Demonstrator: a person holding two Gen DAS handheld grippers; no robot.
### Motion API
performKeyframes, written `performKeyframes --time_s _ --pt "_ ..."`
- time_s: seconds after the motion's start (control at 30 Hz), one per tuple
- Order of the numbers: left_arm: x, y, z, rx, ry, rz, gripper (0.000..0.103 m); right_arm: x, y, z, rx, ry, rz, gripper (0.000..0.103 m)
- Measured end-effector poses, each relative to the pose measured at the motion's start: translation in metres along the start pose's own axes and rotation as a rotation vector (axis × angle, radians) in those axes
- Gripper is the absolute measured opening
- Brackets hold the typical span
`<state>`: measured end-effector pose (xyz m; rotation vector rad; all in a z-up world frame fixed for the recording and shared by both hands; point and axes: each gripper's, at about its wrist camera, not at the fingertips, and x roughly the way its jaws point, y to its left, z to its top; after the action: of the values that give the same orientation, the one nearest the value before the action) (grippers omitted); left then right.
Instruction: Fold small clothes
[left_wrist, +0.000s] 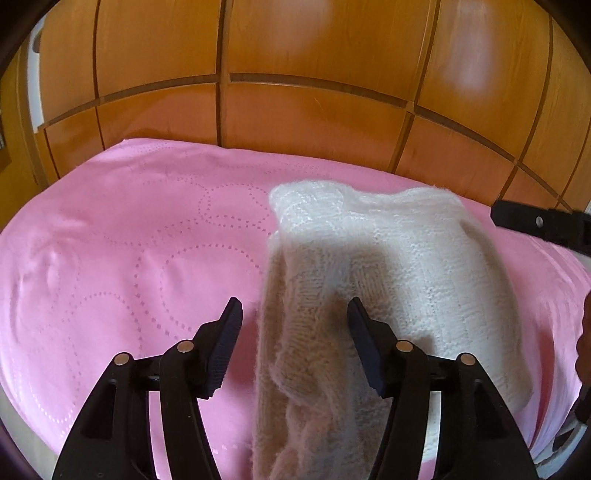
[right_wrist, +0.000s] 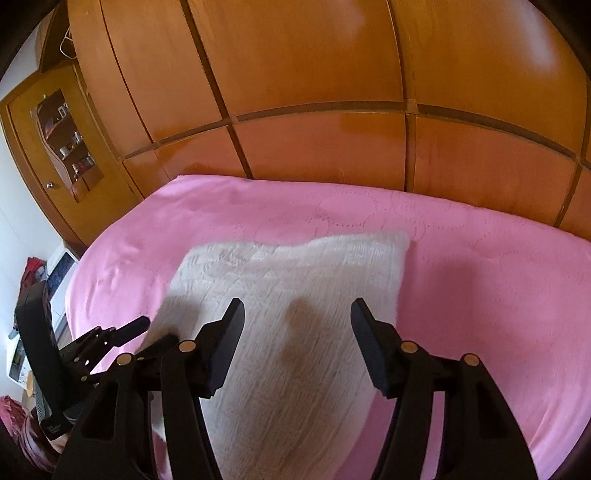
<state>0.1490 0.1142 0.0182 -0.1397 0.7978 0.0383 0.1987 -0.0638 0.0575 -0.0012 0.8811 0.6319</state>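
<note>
knit garment (left_wrist: 406, 251): cream-white | bedspread (left_wrist: 129, 229): pink, dotted circles

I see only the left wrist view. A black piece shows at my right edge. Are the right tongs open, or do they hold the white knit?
Observer: The right tongs are open and grip nothing; the white knit lies beneath them.
Operator: Does the right side of the knit lie flat?
Observer: It looks so: its right edge runs straight on the pink bedcover.
Operator: What stands beyond the left end of the bed?
Observer: A wooden cabinet door with a glass pane and small things on shelves behind it.
</note>
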Motion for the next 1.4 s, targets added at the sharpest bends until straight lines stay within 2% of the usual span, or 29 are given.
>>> performKeyframes --time_s 0.2,0.27,0.47,0.57,0.67,0.73,0.83,0.97,1.1,1.17,1.2,1.27,1.33,1.4 --pt "0.006 0.005 -0.004 -0.007 0.006 -0.006 0.058 0.012 -0.004 0.005 0.010 0.068 0.030 0.060" --pt "0.008 0.005 -0.006 -0.009 0.003 -0.006 0.062 0.020 -0.005 0.007 0.016 0.089 0.044 0.060" --pt "0.017 0.011 -0.012 -0.014 0.015 -0.020 0.064 0.068 -0.010 0.004 0.040 0.177 0.043 0.064" --pt "0.025 0.016 -0.018 -0.019 0.027 -0.034 0.064 0.071 -0.006 0.000 0.027 0.143 0.041 0.071" --pt "0.029 0.025 -0.023 -0.057 0.033 -0.068 0.064 0.045 -0.011 0.000 0.062 0.074 0.133 0.082" --pt "0.029 0.030 -0.026 -0.073 0.031 -0.090 0.064 0.028 -0.023 -0.004 0.110 0.030 0.167 0.094" --pt "0.031 0.037 -0.027 -0.095 0.034 -0.133 0.064 0.011 -0.052 -0.020 0.190 0.001 0.190 0.094" --pt "0.036 0.047 -0.028 -0.135 0.043 -0.209 0.064 0.022 -0.087 -0.050 0.329 0.061 0.280 0.094" --pt "0.041 0.055 -0.031 -0.182 0.045 -0.276 0.064 0.056 -0.083 -0.070 0.392 0.145 0.433 0.091" --pt "0.044 0.059 -0.033 -0.210 0.046 -0.315 0.063 0.068 -0.071 -0.073 0.372 0.160 0.461 0.088" --pt "0.045 0.062 -0.034 -0.231 0.049 -0.349 0.060 0.072 -0.064 -0.072 0.353 0.159 0.453 0.085" --pt "0.048 0.067 -0.036 -0.276 0.057 -0.412 0.048 0.070 -0.060 -0.070 0.341 0.155 0.431 0.074" --pt "0.048 0.069 -0.037 -0.321 0.064 -0.506 0.038 0.053 -0.056 -0.066 0.296 0.125 0.396 0.059" --pt "0.043 0.058 -0.037 -0.297 0.050 -0.511 0.038 0.029 -0.050 -0.064 0.233 0.079 0.367 0.054"
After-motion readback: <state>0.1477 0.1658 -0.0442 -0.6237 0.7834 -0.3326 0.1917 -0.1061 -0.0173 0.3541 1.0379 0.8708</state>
